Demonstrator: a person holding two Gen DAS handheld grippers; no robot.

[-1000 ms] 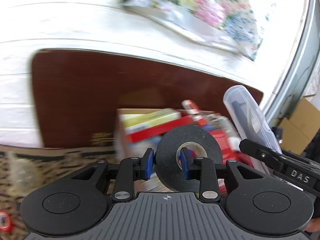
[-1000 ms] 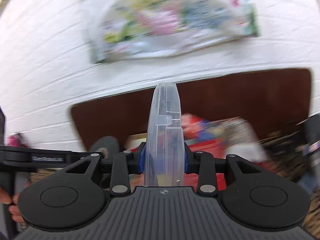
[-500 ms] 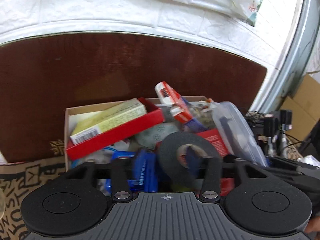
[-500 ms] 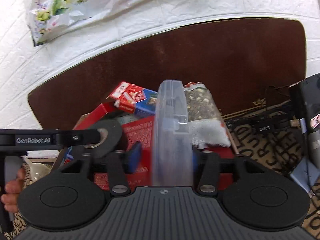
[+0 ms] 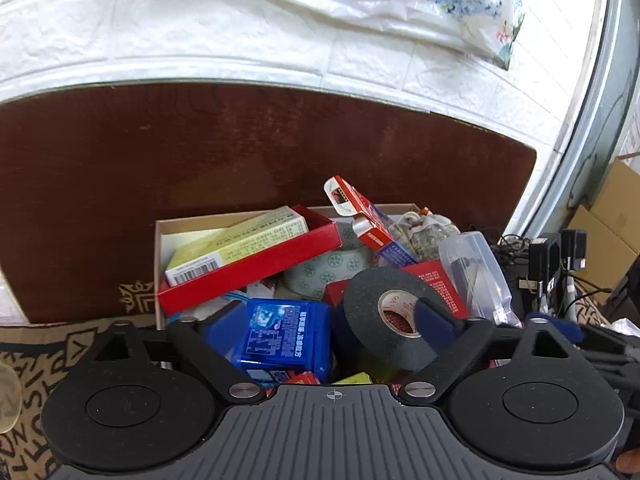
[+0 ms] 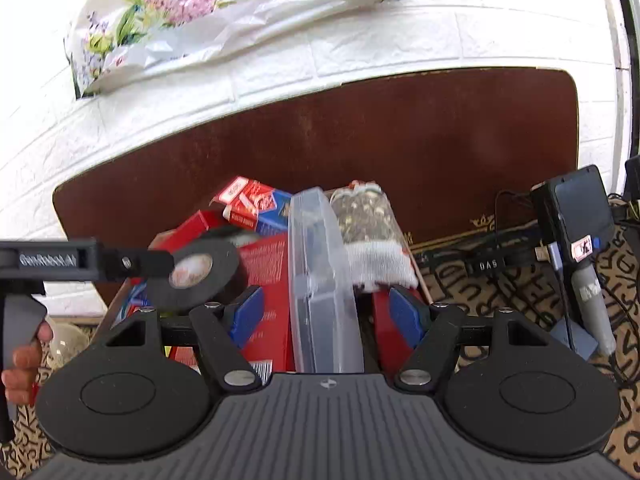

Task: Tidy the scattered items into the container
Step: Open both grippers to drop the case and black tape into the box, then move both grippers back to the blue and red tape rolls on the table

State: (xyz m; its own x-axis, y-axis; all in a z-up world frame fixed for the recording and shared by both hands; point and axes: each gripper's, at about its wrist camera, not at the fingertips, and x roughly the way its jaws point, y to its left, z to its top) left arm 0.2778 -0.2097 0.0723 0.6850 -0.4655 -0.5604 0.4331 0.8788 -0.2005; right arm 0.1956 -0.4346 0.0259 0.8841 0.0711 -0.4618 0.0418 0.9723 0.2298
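Observation:
An open cardboard box (image 5: 160, 236) is heaped with packs: a red tray (image 5: 256, 268), a blue pack (image 5: 280, 332), a patterned tape roll (image 5: 332, 268). My left gripper (image 5: 328, 322) hangs over it with its jaws opening wide. The black tape roll (image 5: 384, 320) leans on the pile; the right finger's blue pad (image 5: 434, 318) still sits in its core, and the other pad is far off. My right gripper (image 6: 326, 312) is opening too. The clear plastic case (image 6: 320, 276) stands on edge between its pads, touched by neither. The black roll (image 6: 196, 276) shows at its left.
A brown board (image 5: 240, 148) leans on the white brick wall behind the box. A floral plastic bag (image 6: 192, 12) hangs above. A black device with cables (image 6: 572, 216) stands right of the box on a patterned mat (image 6: 480, 280). A person's hand (image 6: 24, 360) holds the left gripper.
Both grippers came down over the box and opened. The black tape roll and the clear case, gripped a second ago, are let go and rest on the pile.

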